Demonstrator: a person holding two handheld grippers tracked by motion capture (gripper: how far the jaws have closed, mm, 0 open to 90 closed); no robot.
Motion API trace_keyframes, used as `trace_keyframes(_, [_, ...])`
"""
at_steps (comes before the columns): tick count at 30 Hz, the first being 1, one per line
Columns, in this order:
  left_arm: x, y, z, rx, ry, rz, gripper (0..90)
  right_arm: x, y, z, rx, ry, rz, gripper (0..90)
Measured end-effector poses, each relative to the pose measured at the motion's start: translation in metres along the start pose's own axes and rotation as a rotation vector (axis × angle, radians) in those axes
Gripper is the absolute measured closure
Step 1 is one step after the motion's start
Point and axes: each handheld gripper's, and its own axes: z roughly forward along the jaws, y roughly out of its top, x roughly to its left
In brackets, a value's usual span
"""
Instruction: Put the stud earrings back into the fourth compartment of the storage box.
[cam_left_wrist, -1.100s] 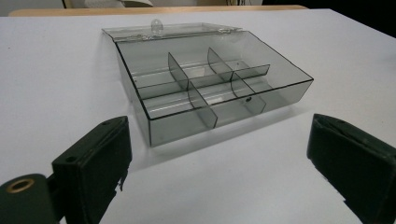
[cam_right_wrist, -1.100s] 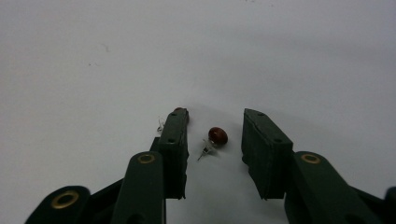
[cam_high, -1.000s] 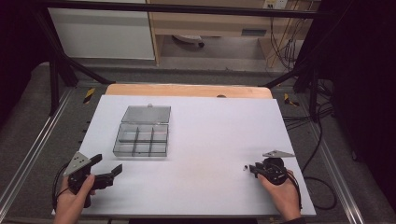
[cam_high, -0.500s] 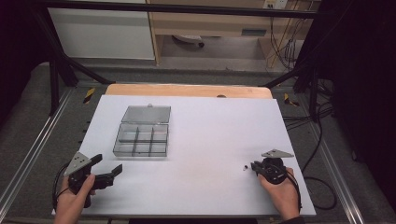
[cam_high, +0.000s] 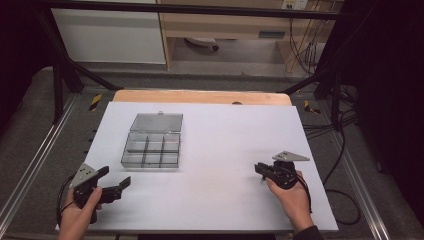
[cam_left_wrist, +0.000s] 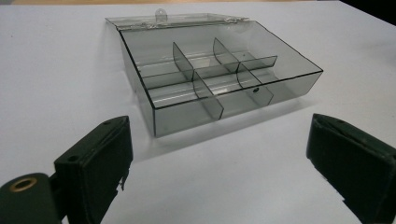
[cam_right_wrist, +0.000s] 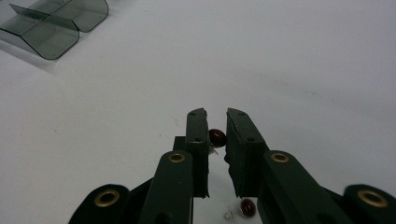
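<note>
right gripper (cam_right_wrist: 216, 122) is held low over the white table (cam_high: 220, 150), near its right front part, jaws drawn close on a small dark red bead (cam_right_wrist: 217, 137); the bead sits pinched between the two pads, clear of the sheet as far as can be judged. a second bead (cam_right_wrist: 247, 206) is seen lying on the table beneath the jaws, with a tiny pale bit beside it, too small to name. grip kept near the jaw tips, likely so the round bead is not squeezed out sideways.

left gripper (cam_left_wrist: 219, 154) is parked at the left front of the table, jaws spread wide, nothing between them. it is aimed at the clear divided box (cam_left_wrist: 215, 74), which stands just ahead, lid laid back flat behind it, compartments bare. box is probably left open so the bead can be dropped straight in; the left tool looks placed to steady it.

box is well apart from the right gripper, so a carry across the table is judged to be next.
</note>
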Motion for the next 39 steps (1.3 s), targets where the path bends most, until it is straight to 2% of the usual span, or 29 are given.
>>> trace_keyframes(2, [0.000, 0.000, 0.000, -0.002, 0.000, -0.003, 7.3, 0.001, 0.004, 0.002, -0.001, 0.009, -0.001, 79.1])
trace_keyframes(6, [0.000, 0.000, 0.001, 0.004, -0.003, 0.003, 7.3, 0.013, 0.019, 0.014, -0.007, 0.053, -0.017, 79.2])
trace_keyframes(11, [-0.001, 0.000, 0.000, 0.003, -0.011, 0.001, 7.3, 0.025, 0.027, 0.024, -0.004, 0.085, -0.046, 79.2])
trace_keyframes(16, [-0.001, 0.000, 0.000, 0.000, -0.010, -0.003, 7.3, 0.032, 0.030, 0.030, -0.001, 0.120, -0.032, 79.1])
trace_keyframes(17, [-0.001, 0.000, 0.000, 0.000, -0.012, -0.003, 7.3, 0.035, 0.031, 0.035, -0.004, 0.144, -0.013, 79.2])
trace_keyframes(20, [-0.001, 0.000, 0.001, 0.002, -0.014, 0.000, 7.3, 0.037, 0.033, 0.040, -0.009, 0.162, -0.006, 79.1])
trace_keyframes(22, [-0.002, 0.000, 0.001, 0.003, -0.014, 0.000, 7.3, 0.044, 0.036, 0.047, -0.012, 0.192, 0.012, 79.2])
trace_keyframes(25, [-0.001, 0.000, 0.001, 0.003, -0.014, -0.001, 7.3, 0.050, 0.039, 0.051, -0.013, 0.207, 0.008, 79.2])
trace_keyframes(35, [-0.001, 0.000, 0.001, 0.005, -0.019, 0.000, 7.3, 0.085, 0.054, 0.074, -0.005, 0.287, -0.018, 79.2])
trace_keyframes(39, [-0.001, -0.001, 0.001, 0.007, -0.021, -0.002, 7.3, 0.094, 0.058, 0.078, -0.006, 0.306, -0.024, 79.2])
